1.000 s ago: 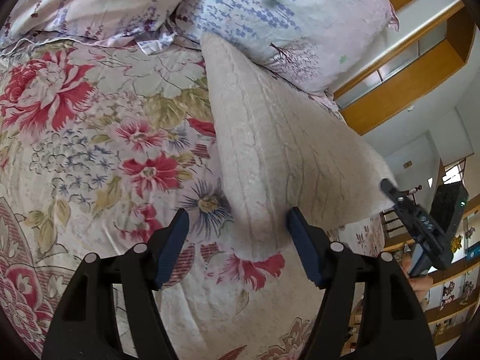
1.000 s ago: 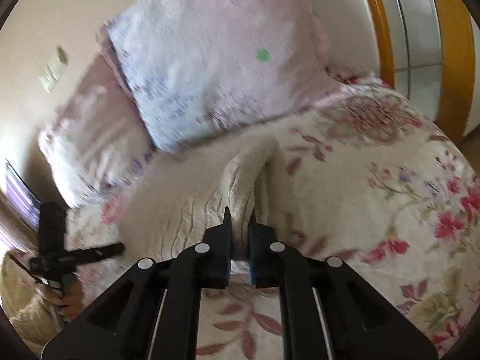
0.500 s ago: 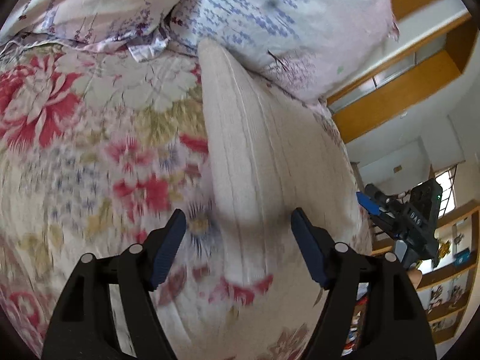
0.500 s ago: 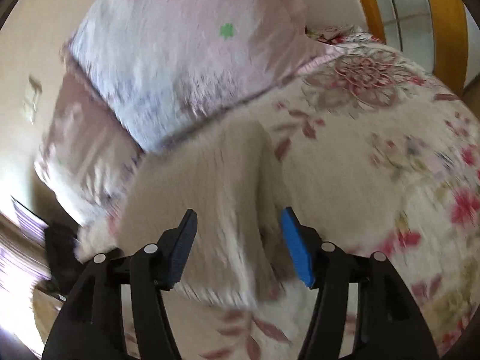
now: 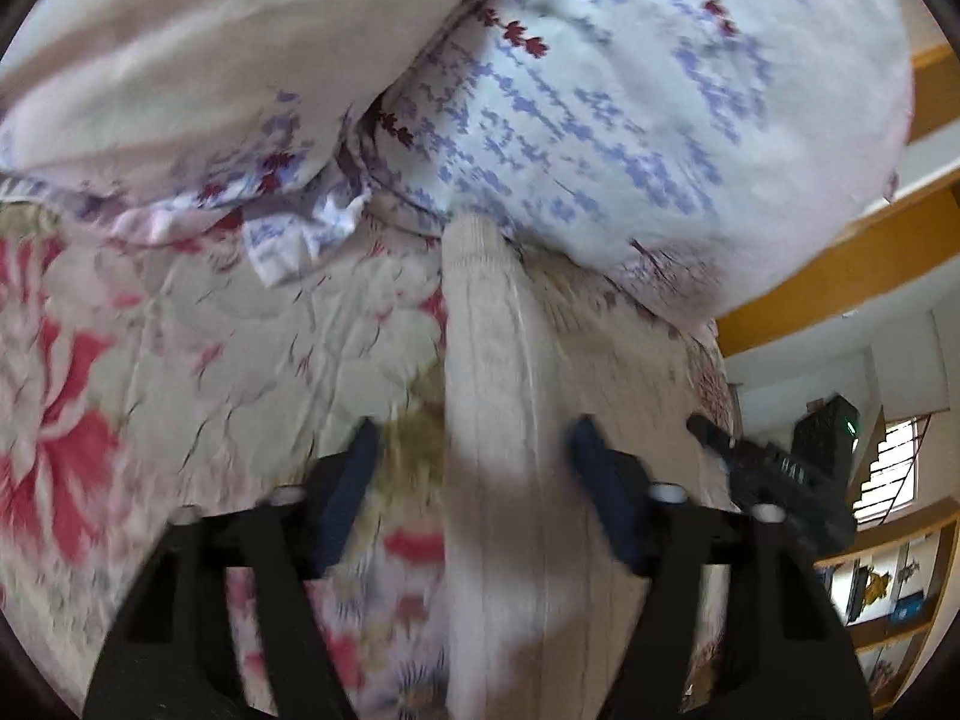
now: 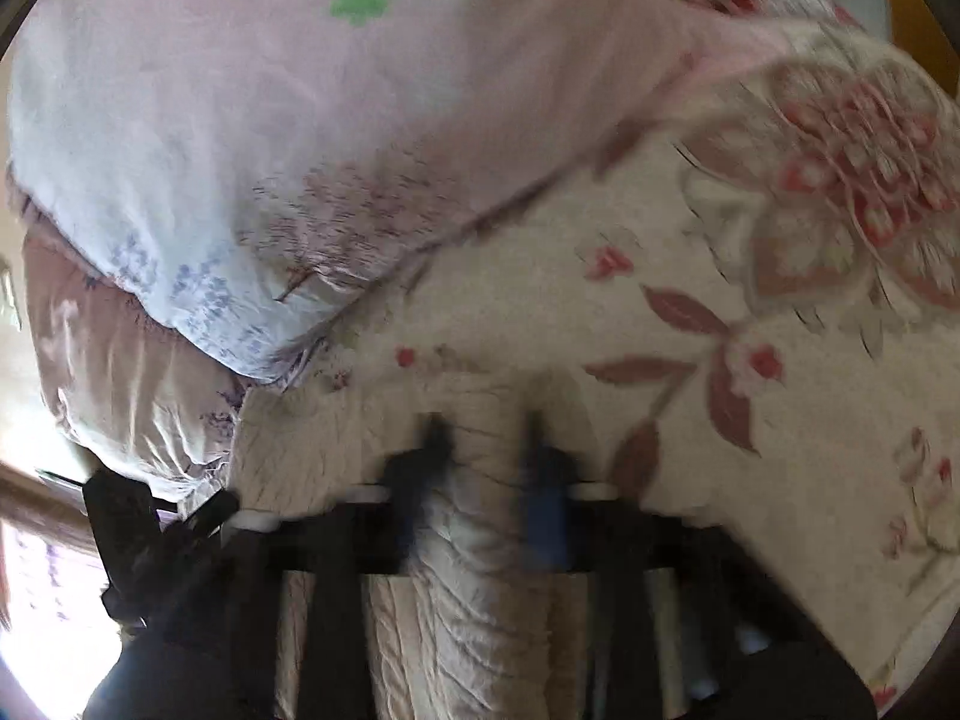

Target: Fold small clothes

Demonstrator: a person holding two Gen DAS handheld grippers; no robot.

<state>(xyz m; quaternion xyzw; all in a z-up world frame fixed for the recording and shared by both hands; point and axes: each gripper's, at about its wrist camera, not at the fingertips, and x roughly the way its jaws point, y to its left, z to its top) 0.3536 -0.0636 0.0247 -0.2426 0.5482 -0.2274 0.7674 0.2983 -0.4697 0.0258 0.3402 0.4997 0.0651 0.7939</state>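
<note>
A cream knitted garment [image 5: 498,360] lies as a long narrow strip on the floral bedspread [image 5: 150,360], its far end touching the pillows. My left gripper [image 5: 474,456] straddles the strip. Its jaws are closing, and the pads stand a little apart from the cloth on the left side. In the blurred right wrist view, my right gripper [image 6: 483,438] is shut on a raised fold of the same garment [image 6: 456,600]. Each gripper shows at the edge of the other's view: the right gripper [image 5: 774,474] and the left gripper [image 6: 150,528].
Two pillows lean at the head of the bed, a blue-patterned one [image 5: 630,120] and a pinkish one [image 5: 180,60]; the blue-patterned pillow [image 6: 300,120] also fills the right wrist view. The bedspread [image 6: 750,300] extends to the right. A wooden window frame [image 5: 840,264] and shelves [image 5: 888,570] lie beyond the bed.
Both grippers have moved along the garment toward the pillows. The right gripper let go of the fold, opened wide, then shut again on it. The left jaws have narrowed around the strip.
</note>
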